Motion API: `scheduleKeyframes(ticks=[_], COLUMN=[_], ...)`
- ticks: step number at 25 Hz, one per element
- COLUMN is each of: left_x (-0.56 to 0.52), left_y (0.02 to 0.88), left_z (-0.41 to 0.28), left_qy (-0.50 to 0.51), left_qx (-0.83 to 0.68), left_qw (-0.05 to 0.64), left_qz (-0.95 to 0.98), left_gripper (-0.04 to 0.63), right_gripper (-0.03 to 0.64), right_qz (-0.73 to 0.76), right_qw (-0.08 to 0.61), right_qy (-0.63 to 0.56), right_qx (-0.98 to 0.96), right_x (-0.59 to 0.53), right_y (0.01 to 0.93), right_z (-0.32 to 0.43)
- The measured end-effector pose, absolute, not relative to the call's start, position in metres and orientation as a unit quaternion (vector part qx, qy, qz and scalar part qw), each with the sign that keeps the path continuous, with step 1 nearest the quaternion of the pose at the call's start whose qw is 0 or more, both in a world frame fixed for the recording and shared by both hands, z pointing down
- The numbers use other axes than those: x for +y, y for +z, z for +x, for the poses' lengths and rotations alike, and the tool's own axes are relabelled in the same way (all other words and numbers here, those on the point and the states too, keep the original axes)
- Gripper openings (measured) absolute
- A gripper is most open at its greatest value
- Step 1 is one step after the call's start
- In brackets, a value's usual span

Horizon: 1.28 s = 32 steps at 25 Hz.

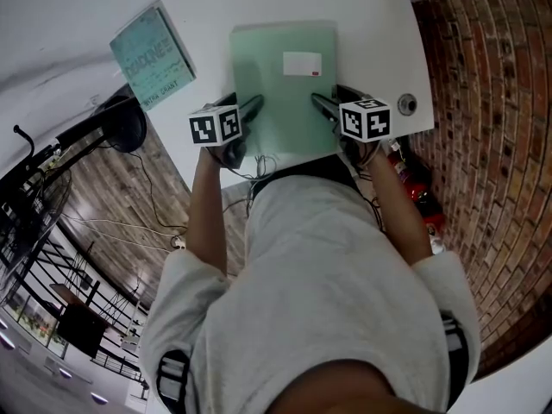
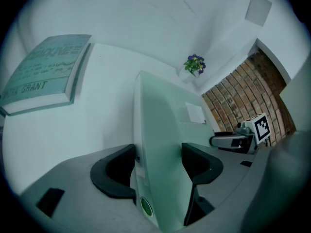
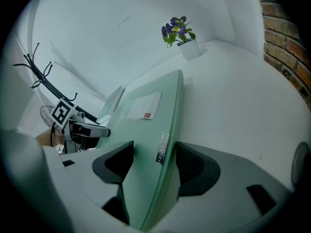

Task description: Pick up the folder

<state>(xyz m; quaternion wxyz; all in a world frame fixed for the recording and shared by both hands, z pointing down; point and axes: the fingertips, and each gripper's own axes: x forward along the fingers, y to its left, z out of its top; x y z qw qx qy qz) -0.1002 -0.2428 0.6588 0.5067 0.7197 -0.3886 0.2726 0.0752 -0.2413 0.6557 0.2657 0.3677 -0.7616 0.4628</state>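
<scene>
A pale green folder [image 1: 285, 84] with a white label [image 1: 302, 64] lies on the white table [image 1: 379, 33], its near edge past the table's front edge. My left gripper [image 1: 256, 106] is shut on the folder's near left side. My right gripper [image 1: 321, 103] is shut on its near right side. In the left gripper view the folder [image 2: 160, 125] runs edge-on between the jaws of the left gripper [image 2: 158, 166]. In the right gripper view the folder [image 3: 146, 125] fills the gap in the right gripper [image 3: 154, 166].
A teal book [image 1: 153, 56] lies on the table left of the folder. A small pot of purple flowers [image 2: 194, 64] stands at the far edge. A round metal grommet [image 1: 406, 104] sits near the table's right front corner. A red object [image 1: 414, 188] stands below on the brick floor [image 1: 492, 102].
</scene>
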Motion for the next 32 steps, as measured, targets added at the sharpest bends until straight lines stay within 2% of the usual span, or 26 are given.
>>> scheduleKeyframes(ticks=[20,32], left_x=[-0.171,-0.141], left_y=[0.66,0.642], left_z=[-0.063,-0.041], left_qy=[0.257,0.239], left_qx=[-0.423,-0.453], left_qw=[0.506,0.472], left_qz=[0.707,0.718], left_gripper=[0.302,0.302], right_gripper=[0.267,0.265], right_qz=[0.345,0.353], right_qw=[0.286,0.284], right_qy=[0.45,0.399], right_qx=[-0.772,-0.797], right_x=[-0.184,-0.162], right_y=[0.656,0.637], right_z=[0.111,0.132])
